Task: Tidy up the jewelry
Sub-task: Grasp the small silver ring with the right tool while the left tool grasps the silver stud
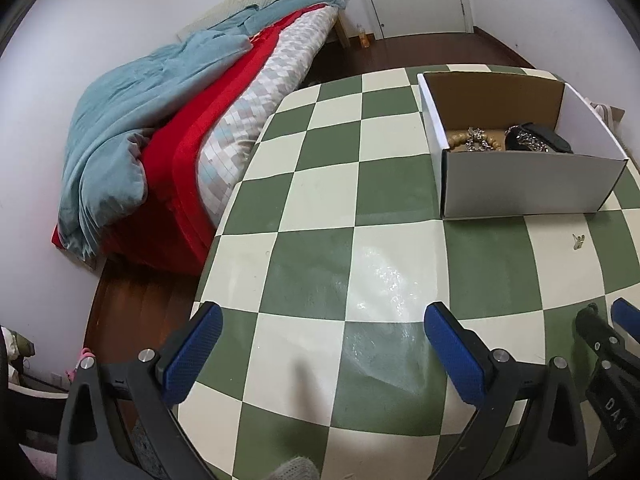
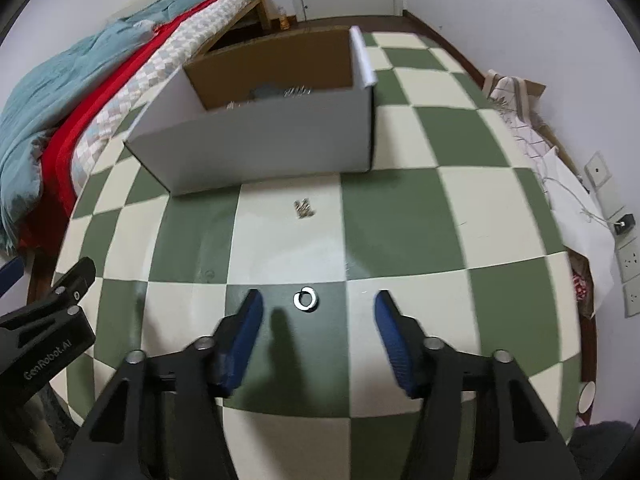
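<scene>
My left gripper point(image 1: 320, 344) hangs spread wide over the bare checked tablecloth point(image 1: 320, 200). The silver ring point(image 2: 306, 300), a small shiny band, lies flat on a green square between the parted blue pads of my right gripper point(image 2: 318, 320). A tiny metal piece point(image 2: 304, 209) lies before the white box point(image 2: 256, 140) holding beads and chains point(image 1: 484, 142). A bed point(image 1: 160, 120) with blue and red covers stands left of the table.
</scene>
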The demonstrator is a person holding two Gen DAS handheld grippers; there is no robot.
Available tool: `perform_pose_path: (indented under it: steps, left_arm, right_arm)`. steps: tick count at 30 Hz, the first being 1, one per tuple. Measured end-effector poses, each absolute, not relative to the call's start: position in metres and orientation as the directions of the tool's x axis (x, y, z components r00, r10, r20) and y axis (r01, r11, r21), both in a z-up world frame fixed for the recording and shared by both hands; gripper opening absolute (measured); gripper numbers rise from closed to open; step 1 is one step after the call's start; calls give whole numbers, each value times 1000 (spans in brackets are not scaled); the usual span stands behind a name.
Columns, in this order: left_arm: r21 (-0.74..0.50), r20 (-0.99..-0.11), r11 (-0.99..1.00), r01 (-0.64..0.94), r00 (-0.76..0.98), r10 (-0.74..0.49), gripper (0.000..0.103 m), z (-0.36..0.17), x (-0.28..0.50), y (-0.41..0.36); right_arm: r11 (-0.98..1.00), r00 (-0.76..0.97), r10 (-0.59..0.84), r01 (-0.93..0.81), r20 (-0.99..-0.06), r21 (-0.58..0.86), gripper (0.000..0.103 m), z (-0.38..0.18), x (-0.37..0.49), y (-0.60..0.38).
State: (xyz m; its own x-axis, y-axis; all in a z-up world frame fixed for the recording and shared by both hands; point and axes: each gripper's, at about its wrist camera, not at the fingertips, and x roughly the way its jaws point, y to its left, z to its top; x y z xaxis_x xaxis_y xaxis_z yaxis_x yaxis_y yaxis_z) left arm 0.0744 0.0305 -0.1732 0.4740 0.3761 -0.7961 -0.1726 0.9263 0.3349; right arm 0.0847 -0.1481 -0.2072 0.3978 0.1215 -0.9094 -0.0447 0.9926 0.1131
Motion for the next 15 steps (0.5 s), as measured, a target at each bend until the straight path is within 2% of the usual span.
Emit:
perform_pose_path:
  steps: [2,3,4,10,15]
  left_arm:
    - [329,-801,928,-174,469,372,103,-174,77,31]
    - [324,-805,930,-174,466,368,103,-175,78,31]
    - [319,-809,932,-173,462,363,103,-175,79,31]
    - [286,-827,946,-150,460,323,103,-174,84,18]
    - [186,-859,978,-92,469,207,103,-170,96,-11]
  right_arm:
    - [995,412,100,-64,-906,80,38,-209,84,-142]
    - [995,414,93,-71,-905,70,22,-209,84,-140]
    - [996,421,74,-79,-904,44,13,-210,84,-137]
    - [994,432,103,-64,-896,83,13,-205,81,-150]
    - [983,468,120,71,-876,172,13,-189,87,-204]
